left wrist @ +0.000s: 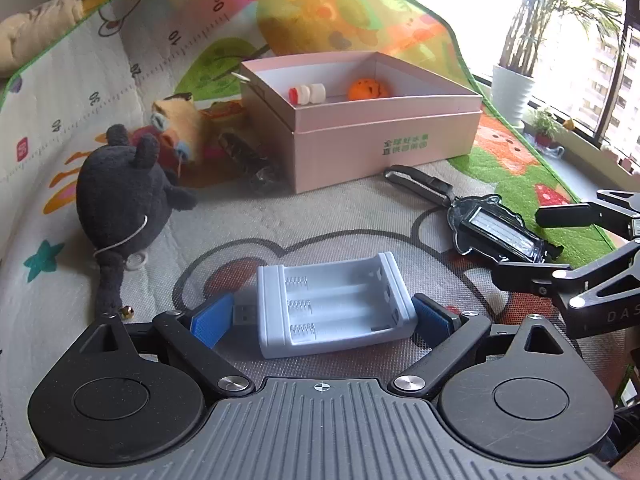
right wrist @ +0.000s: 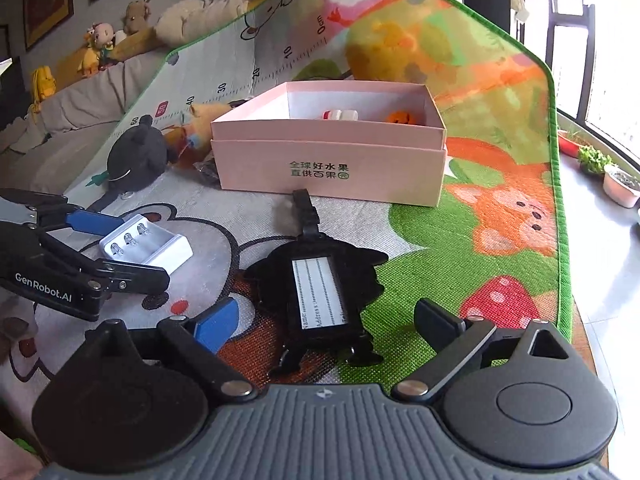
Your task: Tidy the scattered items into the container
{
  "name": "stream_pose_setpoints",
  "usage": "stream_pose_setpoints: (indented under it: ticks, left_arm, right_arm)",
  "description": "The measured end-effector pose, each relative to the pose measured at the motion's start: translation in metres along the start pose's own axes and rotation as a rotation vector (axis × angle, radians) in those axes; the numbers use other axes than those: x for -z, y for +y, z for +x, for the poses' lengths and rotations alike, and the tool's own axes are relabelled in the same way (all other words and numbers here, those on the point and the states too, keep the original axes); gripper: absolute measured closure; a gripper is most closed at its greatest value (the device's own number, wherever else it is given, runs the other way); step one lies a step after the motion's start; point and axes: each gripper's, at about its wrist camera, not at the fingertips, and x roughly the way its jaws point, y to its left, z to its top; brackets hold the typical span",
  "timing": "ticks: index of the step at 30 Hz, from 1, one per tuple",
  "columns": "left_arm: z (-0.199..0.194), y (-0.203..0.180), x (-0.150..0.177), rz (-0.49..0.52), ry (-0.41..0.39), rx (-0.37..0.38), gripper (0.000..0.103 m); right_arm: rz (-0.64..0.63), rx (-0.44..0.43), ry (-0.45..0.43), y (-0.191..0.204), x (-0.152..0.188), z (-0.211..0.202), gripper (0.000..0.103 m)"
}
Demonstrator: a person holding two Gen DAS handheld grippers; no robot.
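Pale grey plastic battery charger [left wrist: 334, 310] lies on the cartoon play mat [left wrist: 360, 216], right between the blue pads of the left tool [left wrist: 324, 316], which stand apart and don't yet press it. Black rubber luggage tag [right wrist: 320, 284] sits between the spread fingers of the right tool [right wrist: 328, 320], also ungripped. Looks like the pick-up step: each tool needs to close on its item, then carry it to the open pink cardboard box [left wrist: 384, 140] beyond. Both tools tilt down toward the mat, side by side.
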Motion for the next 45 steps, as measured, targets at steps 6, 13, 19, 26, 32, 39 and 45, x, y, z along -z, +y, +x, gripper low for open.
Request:
stream_pose_setpoints:
  ticks: [6,13,19,26,32,39,45]
  left_arm:
    - [-0.002,0.003,0.002,-0.011,-0.014,0.015,0.006]
    - [-0.006,0.005,0.005,-0.021,-0.02,0.027,0.005]
    - [-0.003,0.002,0.003,-0.008,-0.019,0.012,0.006]
    - [-0.012,-0.009,0.009,0.044,-0.025,0.028,0.006]
    - [-0.038,-0.025,0.008,0.139,-0.085,0.049,0.006]
    - [-0.061,-0.032,-0.007,0.166,-0.186,0.069,0.006]
    - [-0.059,-0.034,-0.019,0.182,-0.208,0.074,0.007]
  right_arm:
    - [-0.055,-0.009,0.021,0.001,-0.014,0.015,0.018]
    - [-0.107,-0.028,0.033,0.01,-0.014,0.007,0.032]
    - [-0.09,-0.025,0.026,0.009,-0.006,-0.011,0.032]
    - [-0.081,-0.001,-0.003,0.009,-0.004,-0.031,0.032]
    - [-0.091,0.018,-0.066,0.014,-0.01,-0.06,0.032]
    - [-0.093,0.026,-0.115,0.015,-0.02,-0.081,0.032]
    - [-0.074,0.023,-0.125,0.012,-0.026,-0.083,0.032]
